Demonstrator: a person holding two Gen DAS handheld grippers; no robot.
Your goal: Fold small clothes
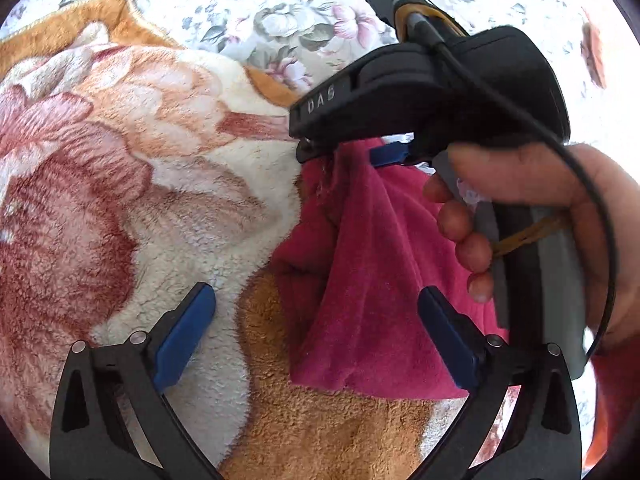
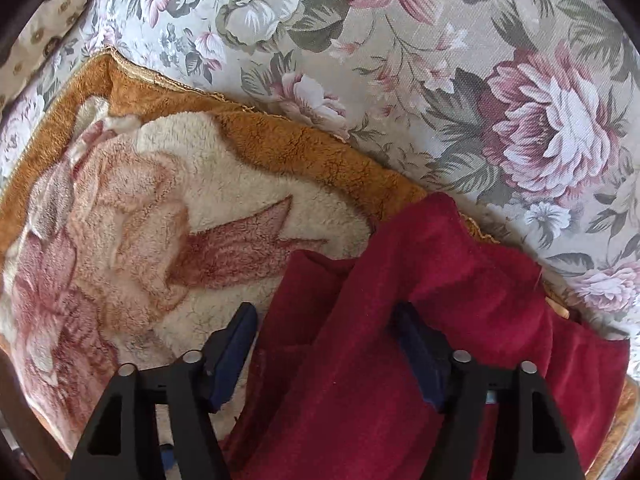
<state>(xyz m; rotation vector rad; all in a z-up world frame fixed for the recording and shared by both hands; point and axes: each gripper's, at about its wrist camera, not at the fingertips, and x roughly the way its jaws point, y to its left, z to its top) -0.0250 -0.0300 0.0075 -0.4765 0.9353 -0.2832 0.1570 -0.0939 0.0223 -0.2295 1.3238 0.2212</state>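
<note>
L gripper [image 1: 316, 336] jaws wide apart, nothing between pads, hovering over fleece blanket [image 1: 160, 208]. R gripper [image 2: 324, 352] also spread, red cloth [image 2: 400, 340] draped over its R finger, no pinch seen. From L cam: R hand [image 1: 560, 220] wraps handle at 3 o'clock, cloth hanging off tool.

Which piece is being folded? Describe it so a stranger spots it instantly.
Find the fluffy cream-and-orange flower blanket lying on the floral bedsheet. At its edge, a small cloth hangs from the right gripper. It is the only plain fabric there: solid dark red, no pattern.
</note>
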